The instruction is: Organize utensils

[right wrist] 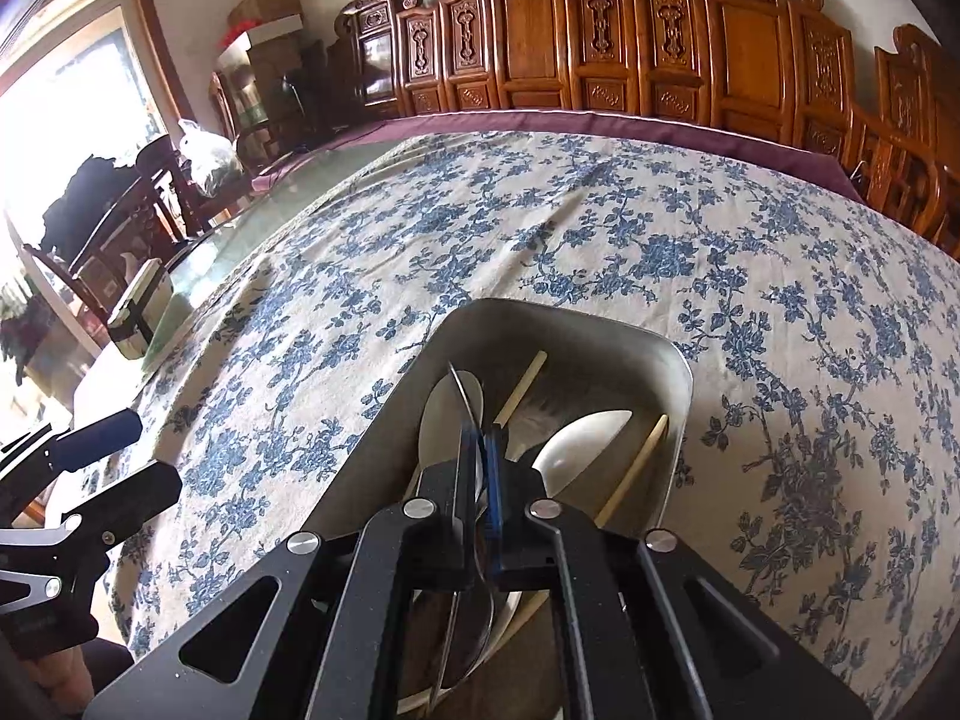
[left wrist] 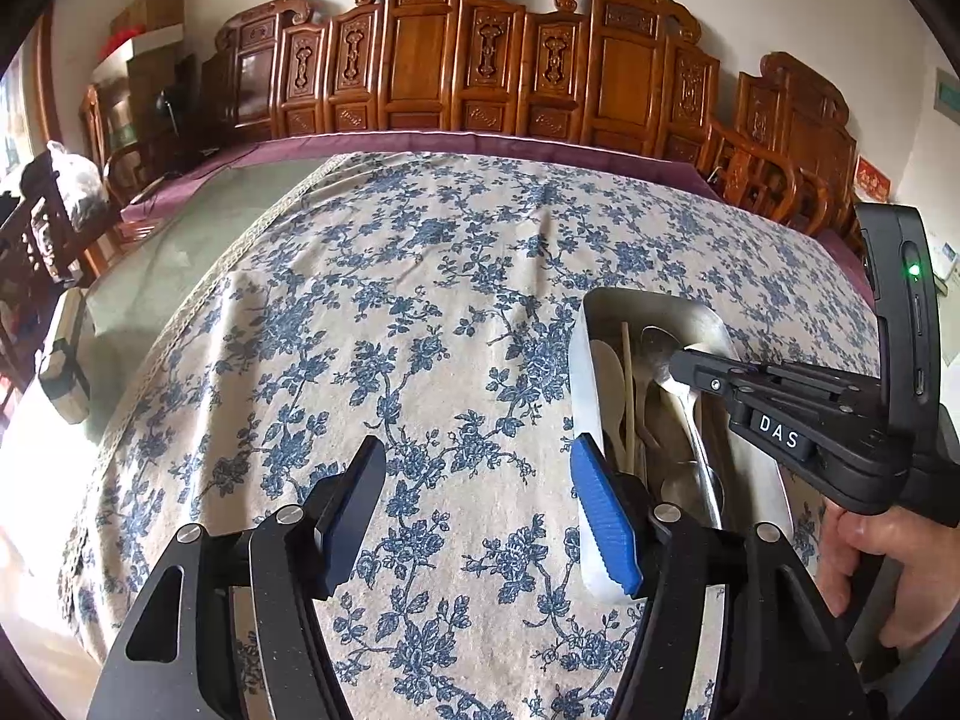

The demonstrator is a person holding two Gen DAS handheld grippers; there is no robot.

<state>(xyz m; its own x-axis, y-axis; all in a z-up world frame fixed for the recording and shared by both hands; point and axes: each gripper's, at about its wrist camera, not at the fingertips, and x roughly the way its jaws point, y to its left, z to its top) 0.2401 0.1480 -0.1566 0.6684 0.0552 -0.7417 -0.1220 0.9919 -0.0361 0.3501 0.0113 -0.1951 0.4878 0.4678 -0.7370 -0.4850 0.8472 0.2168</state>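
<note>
A steel tray lies on the flowered tablecloth and holds several utensils: metal spoons, a white spoon and wooden chopsticks. My right gripper hangs over the tray, shut on a thin metal spoon that I see edge-on between the pads. The left wrist view shows the same tray at the right, with the right gripper reaching in over its spoons. My left gripper stands open just left of the tray, with only cloth between its fingers. It also shows in the right wrist view, the left gripper.
A small white container with a dark band stands on the bare glass at the table's left edge. Carved wooden chairs line the far side. A person's hand holds the right gripper's handle. Flowered cloth covers the table's middle.
</note>
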